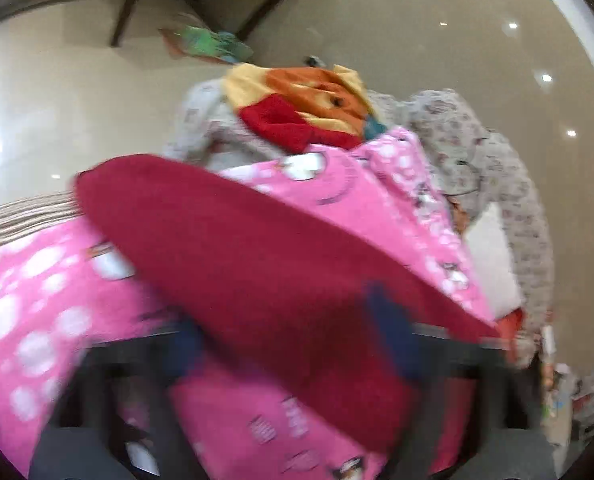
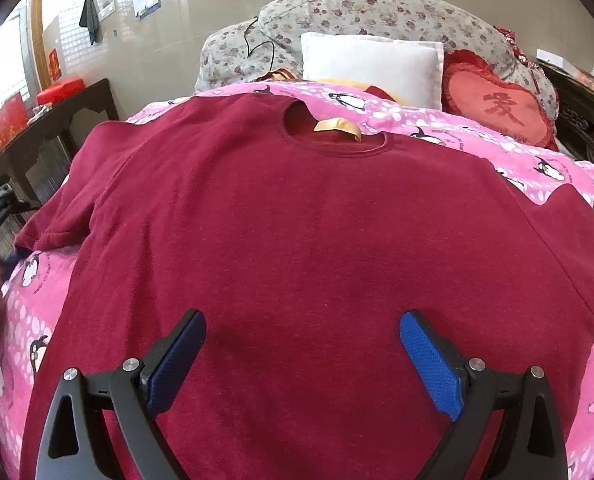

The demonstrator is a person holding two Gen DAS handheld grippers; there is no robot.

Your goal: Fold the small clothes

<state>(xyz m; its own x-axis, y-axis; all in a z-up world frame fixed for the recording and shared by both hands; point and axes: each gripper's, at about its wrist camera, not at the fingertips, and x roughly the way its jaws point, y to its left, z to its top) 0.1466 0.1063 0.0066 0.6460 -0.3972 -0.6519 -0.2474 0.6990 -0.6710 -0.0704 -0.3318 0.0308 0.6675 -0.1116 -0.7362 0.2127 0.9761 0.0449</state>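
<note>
One garment is in play: a dark red T-shirt [image 2: 297,248] spread face up on the pink penguin-print bedspread [image 2: 477,132], neck hole toward the pillows. Folding looks barely begun; body and right sleeve lie flat, while the left sleeve [image 2: 61,216] is rumpled at the bed's edge. The right gripper [image 2: 303,344] hovers over the lower middle of the shirt with its jaws wide apart and nothing between them. The left gripper [image 1: 297,344] appears in its own blurred view with red cloth draped across its dark blue fingers [image 1: 389,320]; whether they pinch it I cannot tell. Next, I judge, the left sleeve has to be carried inward over the body. Only the right view shows the shirt's full layout; only the left view shows the sleeve edge close up.
</note>
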